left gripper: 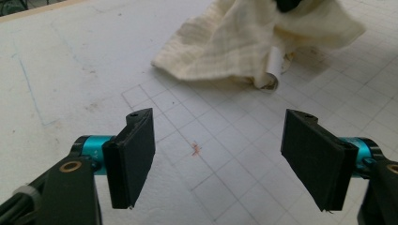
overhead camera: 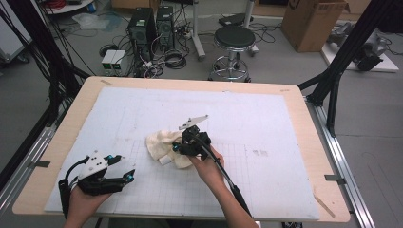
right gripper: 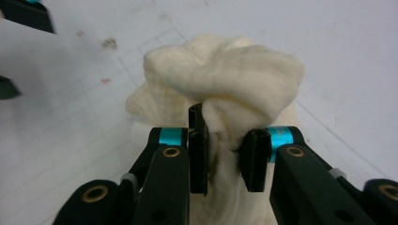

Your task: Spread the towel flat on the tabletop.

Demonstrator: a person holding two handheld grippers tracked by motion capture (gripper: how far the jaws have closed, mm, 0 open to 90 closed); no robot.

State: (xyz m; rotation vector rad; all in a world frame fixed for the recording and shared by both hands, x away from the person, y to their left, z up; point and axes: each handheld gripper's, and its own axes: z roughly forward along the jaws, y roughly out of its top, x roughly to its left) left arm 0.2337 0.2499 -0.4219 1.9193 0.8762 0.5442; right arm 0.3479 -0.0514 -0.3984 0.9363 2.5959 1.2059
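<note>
A crumpled cream cloth (overhead camera: 160,144) lies near the middle of the white gridded board (overhead camera: 266,118). My right gripper (overhead camera: 179,146) reaches it from the right. In the right gripper view its jaws (right gripper: 225,140) stand close together and pinch a bunched fold of the cloth (right gripper: 225,75), which rises above them. My left gripper (overhead camera: 124,166) rests at the board's front left, apart from the cloth. In the left gripper view its jaws (left gripper: 220,154) are wide apart with bare board between them. The cloth (left gripper: 244,42) lies ahead, a white rolled tag (left gripper: 274,65) at its near edge.
The board covers most of a wooden table (overhead camera: 71,118). On the floor behind the table are a black stool (overhead camera: 234,40), computer towers (overhead camera: 142,28) with cables and a cardboard box (overhead camera: 311,21). Black frame posts (overhead camera: 335,71) stand at the table's right.
</note>
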